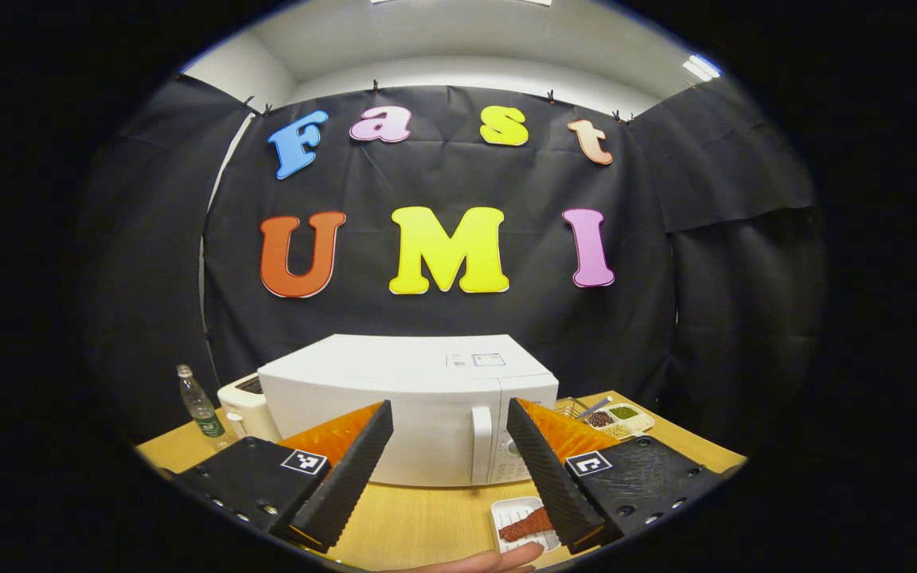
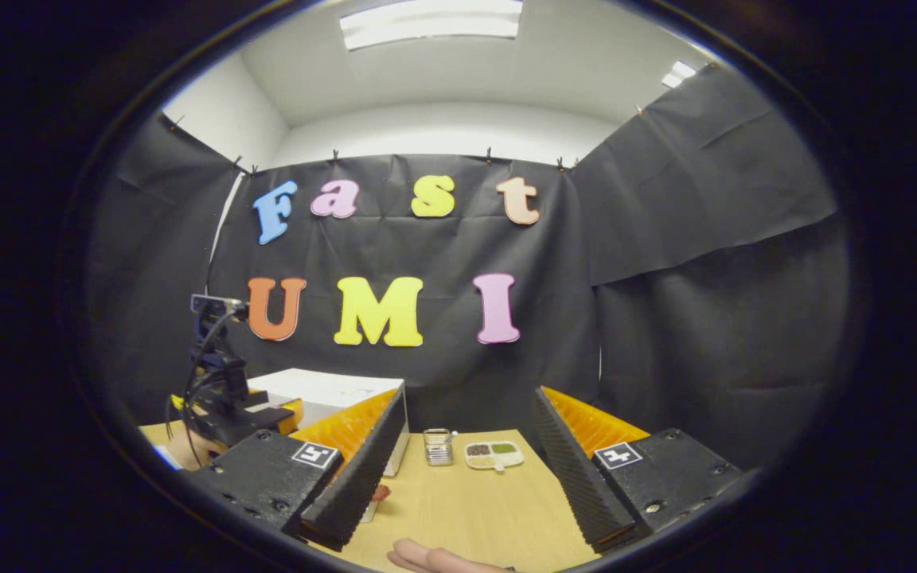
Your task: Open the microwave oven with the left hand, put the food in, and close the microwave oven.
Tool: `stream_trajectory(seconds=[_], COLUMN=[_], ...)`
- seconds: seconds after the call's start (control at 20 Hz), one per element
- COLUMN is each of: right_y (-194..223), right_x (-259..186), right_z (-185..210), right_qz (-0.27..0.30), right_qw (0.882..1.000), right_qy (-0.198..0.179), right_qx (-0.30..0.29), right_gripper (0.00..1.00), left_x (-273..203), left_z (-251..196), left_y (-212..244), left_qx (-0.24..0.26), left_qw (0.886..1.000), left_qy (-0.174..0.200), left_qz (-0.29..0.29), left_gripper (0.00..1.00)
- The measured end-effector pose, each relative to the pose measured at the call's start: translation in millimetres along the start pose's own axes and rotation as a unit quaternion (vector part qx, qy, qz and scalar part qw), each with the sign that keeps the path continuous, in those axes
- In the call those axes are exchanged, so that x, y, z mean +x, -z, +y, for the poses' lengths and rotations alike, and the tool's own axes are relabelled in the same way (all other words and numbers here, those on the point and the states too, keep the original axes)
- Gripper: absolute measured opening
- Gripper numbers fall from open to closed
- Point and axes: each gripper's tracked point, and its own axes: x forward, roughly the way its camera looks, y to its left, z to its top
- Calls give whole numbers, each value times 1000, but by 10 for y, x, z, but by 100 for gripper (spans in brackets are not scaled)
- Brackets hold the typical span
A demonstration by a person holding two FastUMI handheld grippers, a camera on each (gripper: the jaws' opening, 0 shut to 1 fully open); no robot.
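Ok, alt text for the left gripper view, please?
The open left claw faces a closed white microwave oven on a wooden table. A white tray of food lies just before it, by the right finger.

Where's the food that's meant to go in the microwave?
In the left gripper view, the food lies on a small white tray on the wooden table, just in front of the closed microwave, toward its right end.

White microwave (image 1: 395, 398) door shut, red food (image 1: 526, 525) on tray before it
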Motion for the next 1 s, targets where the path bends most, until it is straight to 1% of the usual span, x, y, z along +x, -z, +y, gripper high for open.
stream_trajectory(seconds=[0.05,0.1,0.15,0.2,0.35,0.45,0.5,0.55,0.6,0.65,0.7,0.75,0.85,0.9,0.95,1.0], right_y=[27,33,52,64,181,280,342,405,456,513,545,569,649,669,704,717], right_x=[4,11,19,27,64,108,140,170,200,229,259,293,330,346,355,358], right_z=[-42,-83,-135,-201,-368,-479,-522,-549,-564,-582,-582,-586,-616,-607,-588,-561], right_qz=[0,-1,-2,-3,0,9,15,21,27,32,33,33,38,40,43,46], right_qw=[1000,1000,1000,1000,1000,999,999,999,999,999,999,999,999,999,999,999], right_qy=[0,0,3,7,21,28,30,30,28,26,22,20,21,19,16,13], right_qx=[0,-1,-5,-9,-19,-16,-13,-11,-8,-5,0,5,8,11,14,16], right_gripper=[100,95,95,100,100,100,95,100,100,95,100,100,100,100,100,100], left_x=[123,241,357,470,685,827,893,963,1017,1075,1134,1122,1138,1122,1150,1142], left_z=[-62,-129,-190,-238,-293,-315,-279,-260,-242,-242,-278,-303,-311,-309,-198,-216], left_y=[97,214,326,436,639,733,782,861,932,997,1047,1119,1050,1070,1067,1105], left_qx=[6,16,21,18,14,20,25,28,27,21,17,9,14,15,16,-2], left_qw=[1000,1000,1000,1000,1000,999,999,999,998,998,998,998,999,999,998,998], left_qy=[3,8,14,18,5,-2,-13,-19,-24,-22,-14,-6,-9,-12,-37,-29], left_qz=[2,7,10,18,27,31,34,41,47,52,53,63,47,50,44,57], left_gripper=[93,94,94,94,96,96,96,96,96,96,88,68,64,54,43,32])
